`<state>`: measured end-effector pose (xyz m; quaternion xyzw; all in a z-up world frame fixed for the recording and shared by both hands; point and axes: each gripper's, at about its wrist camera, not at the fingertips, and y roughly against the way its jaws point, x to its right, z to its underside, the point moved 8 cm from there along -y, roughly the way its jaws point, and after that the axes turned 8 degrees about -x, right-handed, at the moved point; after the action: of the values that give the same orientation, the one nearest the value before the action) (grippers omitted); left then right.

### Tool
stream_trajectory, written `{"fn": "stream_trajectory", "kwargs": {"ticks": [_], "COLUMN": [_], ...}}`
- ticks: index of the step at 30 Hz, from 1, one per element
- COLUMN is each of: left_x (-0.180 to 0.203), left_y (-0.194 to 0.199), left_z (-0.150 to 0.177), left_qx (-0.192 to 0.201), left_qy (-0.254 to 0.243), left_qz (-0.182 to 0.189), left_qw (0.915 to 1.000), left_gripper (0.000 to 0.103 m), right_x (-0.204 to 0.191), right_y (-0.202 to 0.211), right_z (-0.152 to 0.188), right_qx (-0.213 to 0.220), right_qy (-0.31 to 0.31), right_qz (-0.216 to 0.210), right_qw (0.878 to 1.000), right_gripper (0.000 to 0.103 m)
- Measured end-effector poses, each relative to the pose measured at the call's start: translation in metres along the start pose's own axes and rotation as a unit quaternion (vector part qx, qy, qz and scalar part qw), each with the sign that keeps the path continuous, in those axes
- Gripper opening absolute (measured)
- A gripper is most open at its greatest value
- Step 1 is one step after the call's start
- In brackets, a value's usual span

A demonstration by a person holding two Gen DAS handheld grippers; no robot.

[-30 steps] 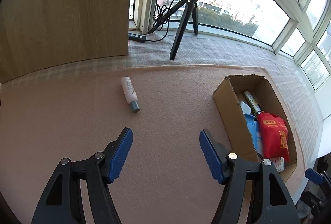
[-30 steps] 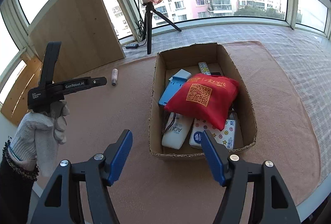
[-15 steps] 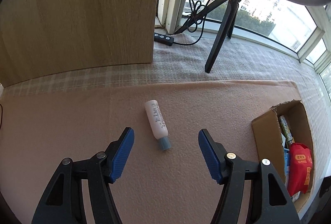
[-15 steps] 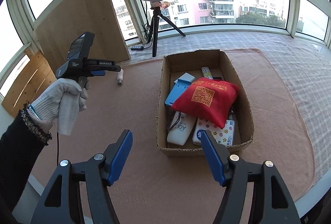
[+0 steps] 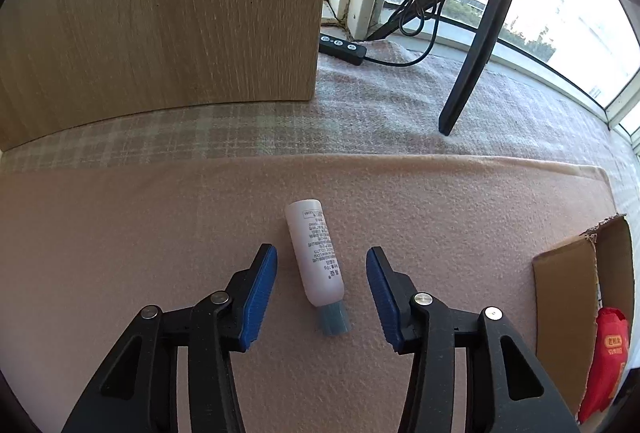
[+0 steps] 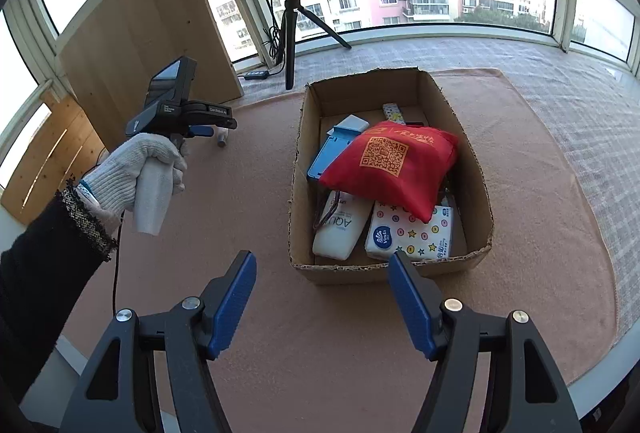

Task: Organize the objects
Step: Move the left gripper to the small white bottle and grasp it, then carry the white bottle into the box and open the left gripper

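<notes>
Since half a second ago your left gripper (image 5: 321, 275) has come in over the small tube (image 5: 316, 265), which now lies between the two blue pads instead of ahead of them.

In the left wrist view, your jaws are spread wide with nothing gripped, and there is bare mat on both sides of the tube, so neither pad touches it. The tube lies flat on the pink mat (image 5: 120, 233), grey cap toward you, white end pointing away. Beyond it the mat's far edge meets a checked cloth (image 5: 240, 129), then a wooden panel (image 5: 160, 13) and a tripod leg (image 5: 472, 65), both well apart from the tube. The cardboard box (image 5: 568, 293) shows at the right edge, with open mat between it and your gripper.

In the right wrist view, your right gripper (image 6: 322, 299) hangs wide open and empty, just in front of the box's (image 6: 472, 161) near wall. Inside lie a red bag (image 6: 392, 161), a white bottle (image 6: 340, 229), a tissue pack (image 6: 412, 233) and a blue case (image 6: 328, 153). Your gloved left hand (image 6: 136, 169) holds the other gripper to the left, with clear mat between it and the box.
</notes>
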<state>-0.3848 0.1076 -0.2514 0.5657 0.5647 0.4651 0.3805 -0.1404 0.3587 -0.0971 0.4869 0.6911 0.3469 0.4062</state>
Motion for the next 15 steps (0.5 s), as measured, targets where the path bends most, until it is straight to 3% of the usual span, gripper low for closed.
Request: {"fn": "stream_trajectory", "kwargs": {"ticks": [3,7,15], "left_x": [-0.0016,-0.0031,-0.0046], "left_y": [-0.0053,-0.0063,0.0025], "left_z": [-0.0013,-0.0024,0.0053], "left_qx": [-0.002,0.001,0.003], "left_qy": [0.005,0.004,-0.003], "left_qz": [-0.001,-0.003,0.011], "left_qw": [1.0,1.0,0.9999], "left_gripper": [0.04,0.022,0.021], "right_x": [0.0012,0.0019,-0.0003], "right_y": [0.0002,0.0002,-0.0002], "right_z": [0.0006,0.002,0.0022], "right_qx": [0.0,-0.002,0.001], "right_qy": [-0.001,-0.002,0.003], "right_qz": [0.0,0.0,0.002], "right_qw": [1.0,1.0,1.0], "right_gripper": [0.065,0.065,0.065]}}
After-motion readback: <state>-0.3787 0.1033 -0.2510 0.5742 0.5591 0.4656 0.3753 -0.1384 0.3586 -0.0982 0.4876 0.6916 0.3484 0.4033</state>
